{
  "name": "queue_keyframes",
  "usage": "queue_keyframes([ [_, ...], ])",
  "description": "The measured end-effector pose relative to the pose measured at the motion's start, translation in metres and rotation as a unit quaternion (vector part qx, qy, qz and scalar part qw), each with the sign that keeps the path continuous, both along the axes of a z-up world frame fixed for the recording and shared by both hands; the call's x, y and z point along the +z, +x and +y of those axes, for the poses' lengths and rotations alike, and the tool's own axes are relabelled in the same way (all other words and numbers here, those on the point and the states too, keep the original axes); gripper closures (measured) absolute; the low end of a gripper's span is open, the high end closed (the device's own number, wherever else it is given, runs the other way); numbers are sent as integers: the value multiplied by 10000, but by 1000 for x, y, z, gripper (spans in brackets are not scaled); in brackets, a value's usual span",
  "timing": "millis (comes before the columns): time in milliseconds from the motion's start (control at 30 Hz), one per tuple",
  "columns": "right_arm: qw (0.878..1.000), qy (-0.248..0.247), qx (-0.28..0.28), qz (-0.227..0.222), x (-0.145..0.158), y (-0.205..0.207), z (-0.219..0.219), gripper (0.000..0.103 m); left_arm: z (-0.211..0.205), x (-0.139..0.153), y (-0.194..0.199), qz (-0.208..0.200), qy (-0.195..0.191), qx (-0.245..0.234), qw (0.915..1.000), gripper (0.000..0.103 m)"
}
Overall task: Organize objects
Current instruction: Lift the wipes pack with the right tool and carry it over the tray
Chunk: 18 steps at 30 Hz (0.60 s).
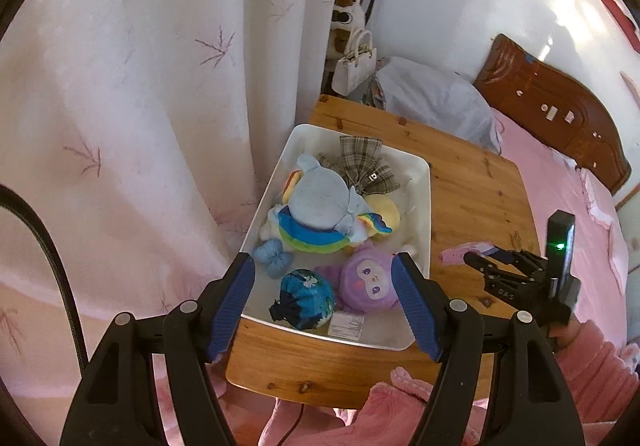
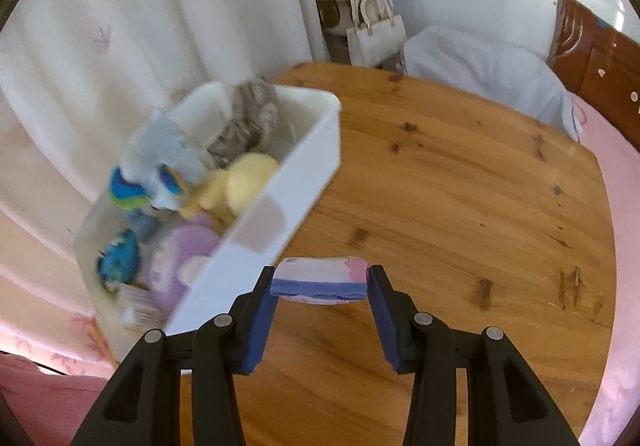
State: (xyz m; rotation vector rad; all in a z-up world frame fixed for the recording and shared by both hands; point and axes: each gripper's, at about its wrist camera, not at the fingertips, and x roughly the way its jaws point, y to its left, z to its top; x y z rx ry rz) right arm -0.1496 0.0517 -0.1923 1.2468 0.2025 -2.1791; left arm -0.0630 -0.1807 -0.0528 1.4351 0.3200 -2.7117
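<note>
- one white bin (image 1: 425, 201) stood on the wooden desk (image 1: 476, 189), against the curtain (image 1: 140, 85), with a bed (image 1: 560, 181) beside the desk.
- the bin held one blue pony plush (image 1: 316, 213), one purple plush (image 1: 368, 280), one yellow plush (image 1: 386, 209), one teal ball (image 1: 306, 296) and one plaid cloth (image 1: 360, 161).
- the left tool (image 1: 323, 304) hung spread apart over the bin.
- the right tool (image 2: 320, 316) was clamped on one pink-and-blue packet (image 2: 320, 280), just beside the bin wall.

A pale curtain (image 1: 160, 85) with faint purple sprigs hangs just left of the wooden worktop (image 1: 472, 181). Behind the worktop's far end a white handbag (image 1: 355, 63) hangs in front of a brown-and-white plush (image 1: 347, 11). To the right stands a bed with a pink sheet (image 1: 560, 197), a white pillow (image 1: 436, 97) near the worktop, and a dark carved headboard (image 1: 552, 105) against the white wall (image 1: 460, 5).
</note>
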Motion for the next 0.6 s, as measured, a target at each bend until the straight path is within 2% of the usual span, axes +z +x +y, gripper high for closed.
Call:
queue_keyframes([
  [167, 9995, -281, -20, 119, 25, 19, -8, 57, -9, 0, -4, 71, 39, -324, 9994, 29],
  [300, 9993, -252, -16, 291, 40, 37, -18, 57, -13, -1, -7, 111, 83, -568, 9983, 29],
  [600, 9988, -291, 152, 373, 49, 73, -44, 57, -16, -2, -12, 199, 127, -1152, 9931, 29],
])
